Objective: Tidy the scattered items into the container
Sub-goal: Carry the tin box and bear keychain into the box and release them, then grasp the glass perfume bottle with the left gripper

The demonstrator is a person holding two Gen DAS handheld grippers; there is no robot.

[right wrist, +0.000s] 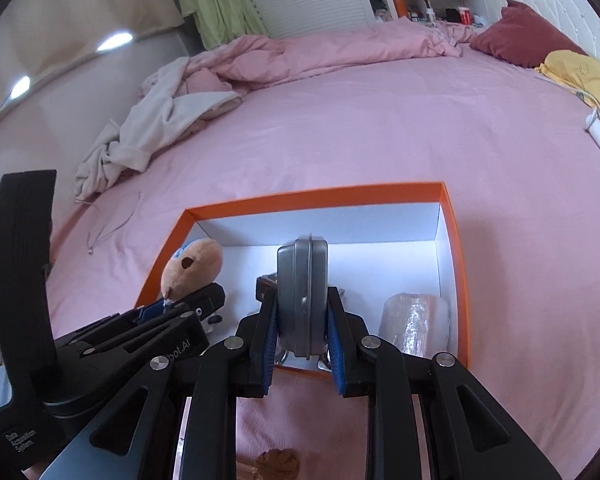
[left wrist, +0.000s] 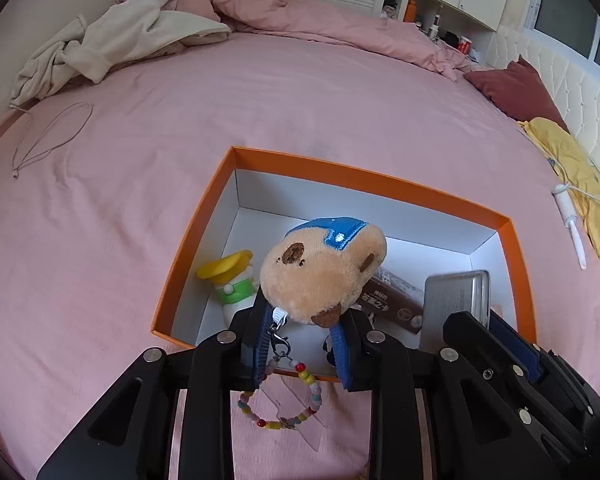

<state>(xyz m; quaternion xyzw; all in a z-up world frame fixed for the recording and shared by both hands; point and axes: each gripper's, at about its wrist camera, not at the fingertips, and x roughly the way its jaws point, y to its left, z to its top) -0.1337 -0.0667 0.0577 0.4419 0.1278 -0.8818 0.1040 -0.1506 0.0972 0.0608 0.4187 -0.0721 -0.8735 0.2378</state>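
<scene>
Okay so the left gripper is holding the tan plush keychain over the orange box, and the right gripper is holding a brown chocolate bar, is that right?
Not quite. The right gripper is clamped on a grey metal tin, held on edge, as the right wrist view shows. The left gripper does hold the tan plush keychain over the orange box.

Not much to read here tbh. In the right wrist view, at the lower left of the frame, the left gripper's black body [right wrist: 156, 344] has "bot.AI" in grey, the start cut off, and its handle says "Data Acquisition System". In the left wrist view, right of centre, the brown packet [left wrist: 396, 300] carries Chinese characters too small to make out.
</scene>
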